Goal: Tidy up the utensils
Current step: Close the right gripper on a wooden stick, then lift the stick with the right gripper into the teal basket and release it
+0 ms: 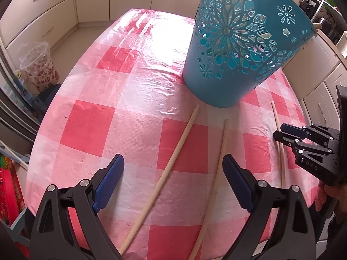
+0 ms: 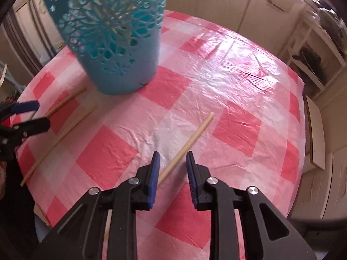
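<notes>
We are holding the left gripper [image 1: 173, 186] spread wide above two chopsticks [image 1: 164, 173] lying on the checkered counter [image 1: 91, 130]. The right gripper [image 2: 173, 169] is hovering partly spread, straddling a third chopstick [image 2: 188, 145], not pinching it. The teal perforated holder [image 1: 243, 49] is standing upright just beyond the chopsticks.

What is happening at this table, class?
A person holds a pair of tongs in each hand over a pink checked tablecloth. The right tongs are open and straddle one wooden chopstick lying flat, not yet gripped. The left tongs are open above two more chopsticks. A teal cut-out basket stands behind them, with some sticks already poking out of its top.
</notes>
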The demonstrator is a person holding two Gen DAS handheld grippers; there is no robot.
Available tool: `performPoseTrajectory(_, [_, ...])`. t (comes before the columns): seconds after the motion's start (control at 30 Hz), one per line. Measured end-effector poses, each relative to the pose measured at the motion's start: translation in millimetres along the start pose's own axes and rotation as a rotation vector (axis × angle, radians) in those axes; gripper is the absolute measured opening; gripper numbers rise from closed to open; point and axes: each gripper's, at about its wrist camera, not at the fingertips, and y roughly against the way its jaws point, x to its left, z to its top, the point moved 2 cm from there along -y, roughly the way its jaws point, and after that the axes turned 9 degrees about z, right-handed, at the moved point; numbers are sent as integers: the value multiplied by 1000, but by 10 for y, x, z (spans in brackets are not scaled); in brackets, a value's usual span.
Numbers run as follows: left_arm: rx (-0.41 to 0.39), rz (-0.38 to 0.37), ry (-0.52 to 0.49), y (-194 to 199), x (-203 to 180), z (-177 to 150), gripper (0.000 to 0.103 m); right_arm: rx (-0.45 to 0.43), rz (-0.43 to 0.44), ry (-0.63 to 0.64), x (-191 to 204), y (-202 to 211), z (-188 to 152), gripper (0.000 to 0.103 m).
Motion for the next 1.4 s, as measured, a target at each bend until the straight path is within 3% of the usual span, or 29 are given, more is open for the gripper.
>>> performPoseTrajectory(0.07, [1, 4, -1, 0, -5, 1, 88, -39, -4, -95, 31, -31, 2, 43])
performPoseTrajectory(0.13, [5, 5, -2, 9, -4, -7, 88, -84, -23, -122, 1, -54, 5, 43])
performPoseTrajectory(0.17, [4, 4, -1, 20, 1, -15, 88, -92, -20, -111, 21, -61, 13, 39])
performPoseTrajectory(0.23, [-3, 7, -3, 46, 23, -25, 88, -63, 9, -28, 133, -73, 34, 11])
performPoseTrajectory(0.3, [-9, 7, 2, 60, 70, -23, 88, -3, 32, 65, 285, -78, 44, 6])
performPoseTrajectory(0.37, [-11, 4, 18, 53, 113, -11, 88, 29, 35, 98, 287, -37, 16, 6])
performPoseTrajectory(0.5, [-7, -2, 30, 34, 155, -9, 88, 21, 33, 28, 190, -63, 41, 7])
performPoseTrajectory(0.63, [-22, 4, 7, 66, 151, -17, 88, 26, -40, 112, 361, -120, 80, 7])
performPoseTrajectory(0.73, [-25, 7, 14, 71, 177, -9, 88, 11, -7, 79, 313, -107, 70, 6])
performPoseTrajectory(0.87, [-34, 15, 6, 89, 181, -19, 88, -116, 113, -90, 134, 170, -102, 6])
performPoseTrajectory(1.03, [-41, 30, -28, 108, 134, -33, 88, -386, 297, -225, 19, 792, -54, 6])
performPoseTrajectory(1.23, [-48, 27, -28, 146, 118, -47, 88, -683, 450, -207, 192, 1491, 494, 6])
performPoseTrajectory(1.4, [-51, 28, -23, 155, 146, -45, 88, -914, 425, -212, 364, 1766, 1042, 6])
